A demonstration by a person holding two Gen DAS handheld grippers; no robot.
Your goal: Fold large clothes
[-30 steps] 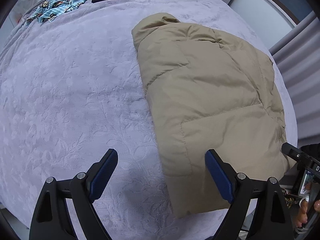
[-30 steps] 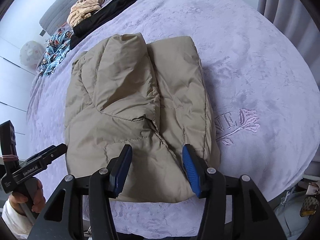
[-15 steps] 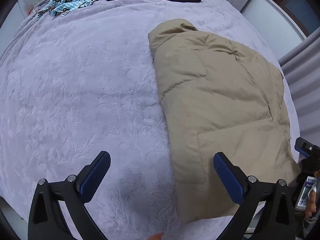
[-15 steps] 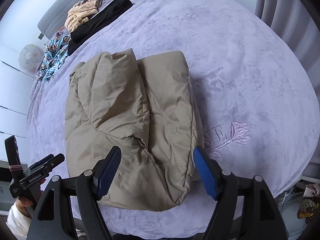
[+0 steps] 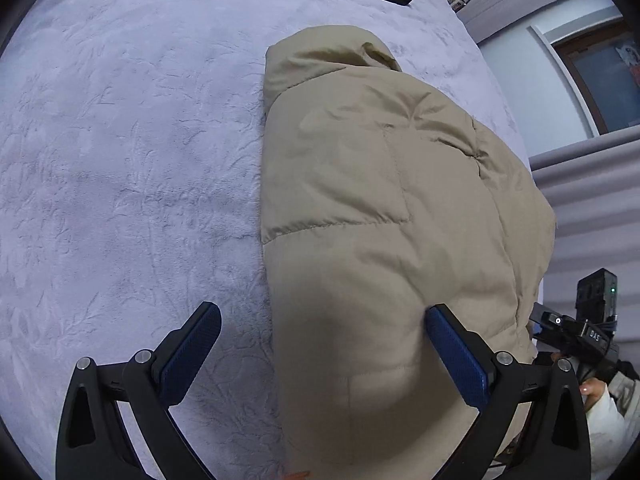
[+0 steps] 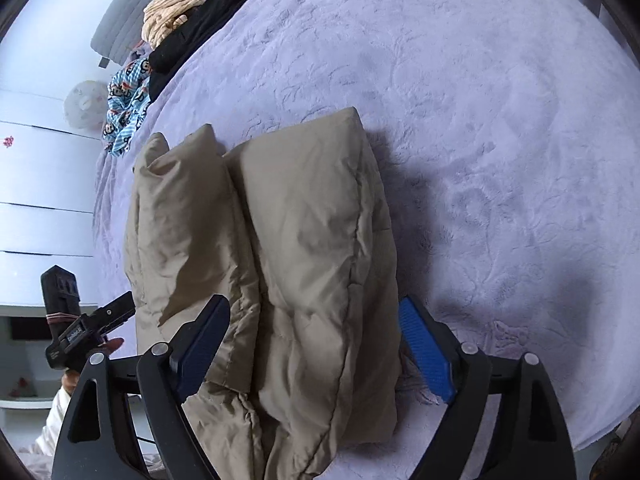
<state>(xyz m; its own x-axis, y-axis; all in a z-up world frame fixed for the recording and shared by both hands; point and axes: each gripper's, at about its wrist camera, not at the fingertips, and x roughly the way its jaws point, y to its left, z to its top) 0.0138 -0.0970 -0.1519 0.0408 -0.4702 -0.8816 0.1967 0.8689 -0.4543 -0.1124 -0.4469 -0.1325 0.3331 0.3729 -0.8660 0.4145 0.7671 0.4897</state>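
Jacket (image 5: 384, 216): tan, puffy, quilted in stitched panels; folded into a long thick bundle, matte cloth with soft creases. Lies on the bed near its near edge.
Bed cover (image 5: 120, 160): lilac plush, embossed leaf pattern, slightly matted.
Left gripper (image 5: 320, 330): black frame, blue ribbed pads; jaws spread fully wide, gripping nothing. The jacket's near left edge sits between them, right pad pressing into the padding, left pad over bare cover.
Right gripper (image 6: 314, 322): same build; jaws opening, straddling the jacket's near right part, pads not squeezing it.
Far left of bed: black garment (image 6: 208, 12), crumpled beige striped cloth (image 6: 172, 8), blue cartoon-print fabric (image 6: 126, 104), heaped together.
Right side: grey pleated curtain (image 5: 592, 200).
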